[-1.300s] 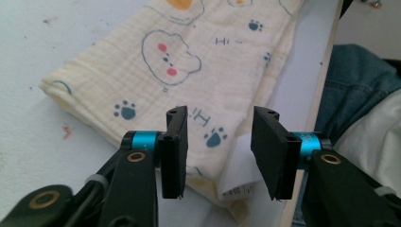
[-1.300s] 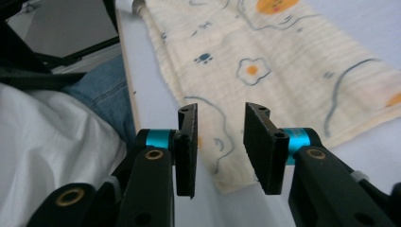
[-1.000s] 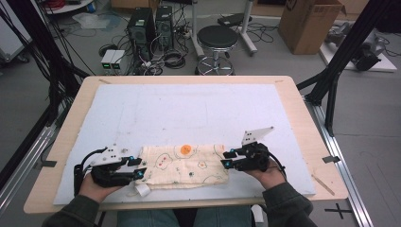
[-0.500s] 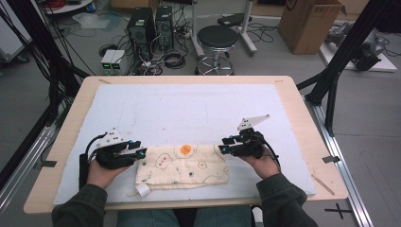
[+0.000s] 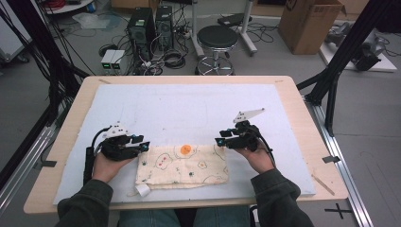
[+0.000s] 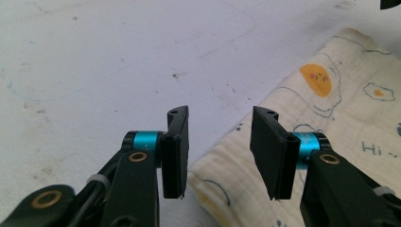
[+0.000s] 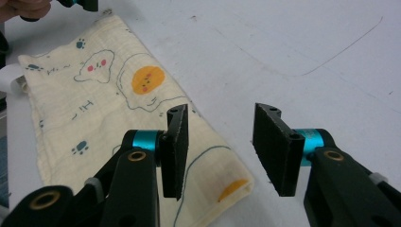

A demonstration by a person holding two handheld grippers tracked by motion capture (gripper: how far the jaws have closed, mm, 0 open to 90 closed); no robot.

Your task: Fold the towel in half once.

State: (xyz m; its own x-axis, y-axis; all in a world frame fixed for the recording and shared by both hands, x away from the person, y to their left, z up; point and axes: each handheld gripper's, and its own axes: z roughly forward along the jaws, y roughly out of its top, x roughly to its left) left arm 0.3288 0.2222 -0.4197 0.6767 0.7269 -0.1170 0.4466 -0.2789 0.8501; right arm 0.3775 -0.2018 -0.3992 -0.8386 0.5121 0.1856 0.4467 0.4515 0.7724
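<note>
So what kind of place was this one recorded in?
Probably a lab or workshop: computer towers with tangled cables on the floor, a black frame around the table, and a cardboard box.

We take the folded cloth (image 5: 182,165) as our landmark. Beyond it, the white mat (image 5: 189,109) on the surface (image 5: 293,94) lies bare all the way to the far edge, so we can pass freely there. At the cloth's left end sits the left tool (image 5: 144,145), jaws apart over its corner; at its right end the right tool (image 5: 218,141), jaws just opening, nothing between them. A white tag (image 5: 142,190) juts from the cloth's near left corner.
</note>
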